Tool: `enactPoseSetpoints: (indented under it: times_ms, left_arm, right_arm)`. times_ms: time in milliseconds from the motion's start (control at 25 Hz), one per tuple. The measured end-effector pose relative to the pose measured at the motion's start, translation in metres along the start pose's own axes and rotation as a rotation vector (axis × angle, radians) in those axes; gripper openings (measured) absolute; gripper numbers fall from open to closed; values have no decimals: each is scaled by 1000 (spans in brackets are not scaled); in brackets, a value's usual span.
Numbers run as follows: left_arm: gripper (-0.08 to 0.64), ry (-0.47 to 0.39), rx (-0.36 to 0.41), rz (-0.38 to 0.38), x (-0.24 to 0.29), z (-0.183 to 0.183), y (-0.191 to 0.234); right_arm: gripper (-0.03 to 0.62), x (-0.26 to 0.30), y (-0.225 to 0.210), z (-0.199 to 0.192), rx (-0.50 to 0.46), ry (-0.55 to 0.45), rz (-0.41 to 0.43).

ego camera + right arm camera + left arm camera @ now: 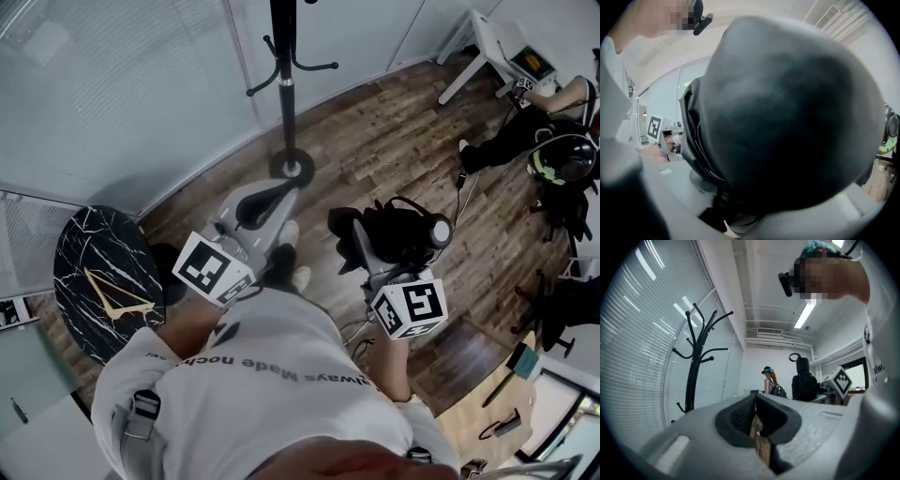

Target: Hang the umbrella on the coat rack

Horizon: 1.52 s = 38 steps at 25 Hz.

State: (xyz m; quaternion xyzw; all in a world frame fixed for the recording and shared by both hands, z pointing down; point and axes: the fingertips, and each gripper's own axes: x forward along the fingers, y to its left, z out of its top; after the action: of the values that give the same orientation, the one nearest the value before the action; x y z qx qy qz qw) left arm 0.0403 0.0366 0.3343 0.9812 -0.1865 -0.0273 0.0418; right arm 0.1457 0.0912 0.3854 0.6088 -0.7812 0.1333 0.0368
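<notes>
A black coat rack [284,84] stands on the wood floor [403,131] beside a blinds-covered wall. The folded black umbrella [401,234] sits low and well apart from it, apparently grasped by the right gripper's [364,242] fingers. The left gripper's [275,195] fingers are clenched together, empty.

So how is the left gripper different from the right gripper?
The left gripper is empty, with its jaws shut together; the right gripper is clamped on the black folded umbrella. In the head view the left gripper sits nearer the coat rack than the right gripper does. The left gripper view shows the rack clearly; the right gripper view is filled by the umbrella. Both are grey.
</notes>
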Motion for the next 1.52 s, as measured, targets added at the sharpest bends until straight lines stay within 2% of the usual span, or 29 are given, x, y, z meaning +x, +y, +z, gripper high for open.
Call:
enactPoseSetpoints:
  times_ms: [240,560,680,840,920,1000,1080,1320,1520]
  left_arm:
    - [8,-23,-6,7,26,3,44]
    - [11,-47,-23,3,57,17,129]
    - [38,-58,-47,-51,68,28,154]
    - [52,-113,-80,-136,85,50,176]
    - [59,-135,-123,-217,98,62,178]
    - [85,-159,-204,-322,113,74,177]
    - [94,-187,-252,-385,124,88,178]
    - [95,-237,-217,-399,133,113,184]
    - [92,-253,-200,-359,140,119,187]
  right_arm:
    - [245,51,-19,12,-15,15,23]
    - [245,150,-33,47,-65,14,81]
    - [245,184,-33,60,-78,16,97]
    - [245,222,-33,72,-100,21,117]
    - [245,235,-35,76,-104,22,126]
    - [245,246,-39,80,-104,23,136]
    - [245,254,-42,83,-104,25,148]
    - [245,278,-39,87,-118,36,198]
    - [245,290,-41,92,-143,43,258]
